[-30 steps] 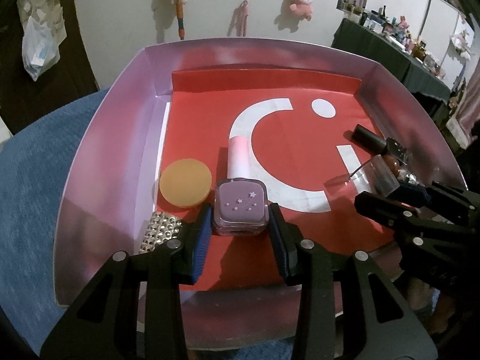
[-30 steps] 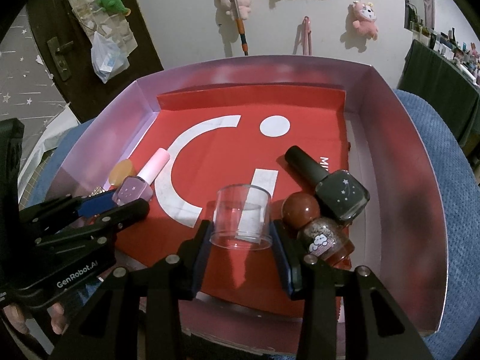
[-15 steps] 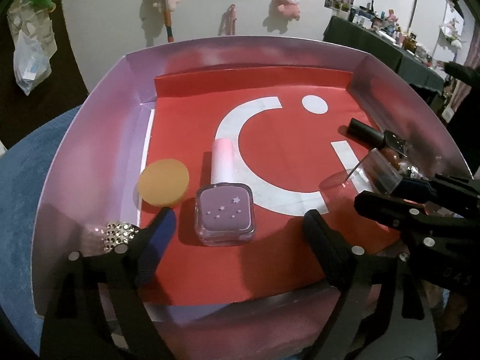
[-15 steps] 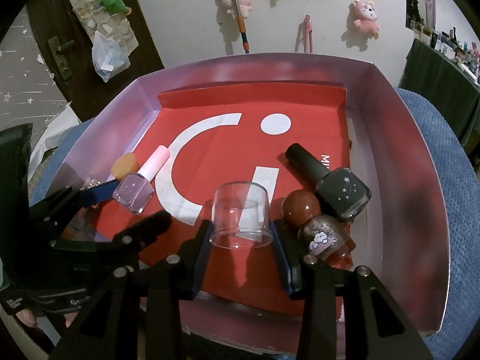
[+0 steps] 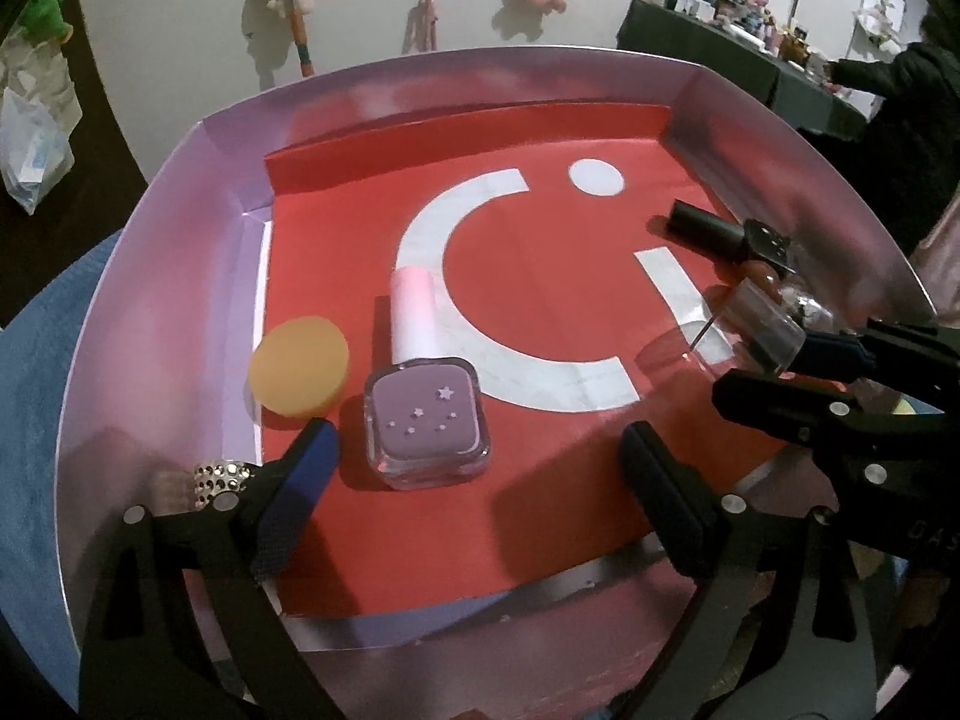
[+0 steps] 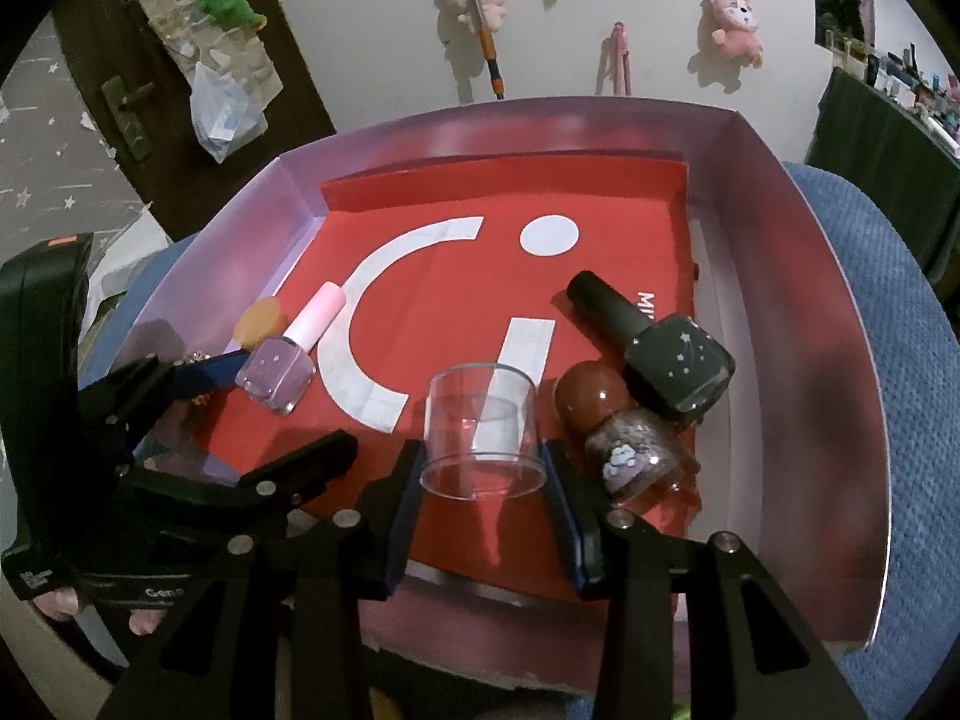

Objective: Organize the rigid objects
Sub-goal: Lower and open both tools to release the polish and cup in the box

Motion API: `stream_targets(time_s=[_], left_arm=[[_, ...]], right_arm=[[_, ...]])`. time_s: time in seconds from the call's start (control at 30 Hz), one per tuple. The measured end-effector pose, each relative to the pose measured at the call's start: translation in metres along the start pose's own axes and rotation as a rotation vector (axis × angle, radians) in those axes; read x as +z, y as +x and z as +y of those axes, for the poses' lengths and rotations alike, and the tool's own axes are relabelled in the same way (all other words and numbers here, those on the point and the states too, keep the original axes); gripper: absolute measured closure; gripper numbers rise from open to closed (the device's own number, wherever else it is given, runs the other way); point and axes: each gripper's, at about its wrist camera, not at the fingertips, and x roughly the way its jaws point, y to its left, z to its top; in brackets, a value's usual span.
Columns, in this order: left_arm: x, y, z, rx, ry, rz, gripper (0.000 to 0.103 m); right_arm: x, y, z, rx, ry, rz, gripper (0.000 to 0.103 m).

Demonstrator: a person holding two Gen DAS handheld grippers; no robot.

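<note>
My left gripper [image 5: 480, 468] has just been opening and now stands wide, with the purple bottle [image 5: 427, 420] lying loose between its fingers on the red floor of the box [image 5: 150, 276], beside the orange disc [image 5: 299, 365]. I think I set it there to line things up. My right gripper [image 6: 483, 474] squeezes the clear cup [image 6: 480, 423], likely ready to place it near the dark bottle [image 6: 660, 348]

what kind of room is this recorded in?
Probably a lived-in home room, not a lab: plush toys hang on the wall, a dark door carries hanging bags, and a cluttered table stands at the back. The box sits on blue fabric.
</note>
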Motion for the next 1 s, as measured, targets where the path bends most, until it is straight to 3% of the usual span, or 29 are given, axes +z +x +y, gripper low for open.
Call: stream_targets(time_s=[0.33,0.63,0.83,1.0], left_arm=[[-0.018,-0.013,-0.010,-0.001,0.029,-0.007,0.005],[-0.034,-0.026,-0.005,-0.012,-0.004,-0.002,0.006],[-0.039,-0.044,-0.012,0.003,0.010,-0.063,0.006],[-0.047,-0.063,-0.016,0.020,0.011,-0.105,0.006]], right_arm=[[-0.017,-0.012,-0.001,0.000,-0.034,0.023,0.061],[-0.030,-0.025,0.007,0.028,-0.083,0.016,0.059],[-0.031,-0.030,0.004,0.051,-0.071,-0.005,0.056],[-0.034,-0.035,0.007,0.063,-0.073,-0.017,0.047]])
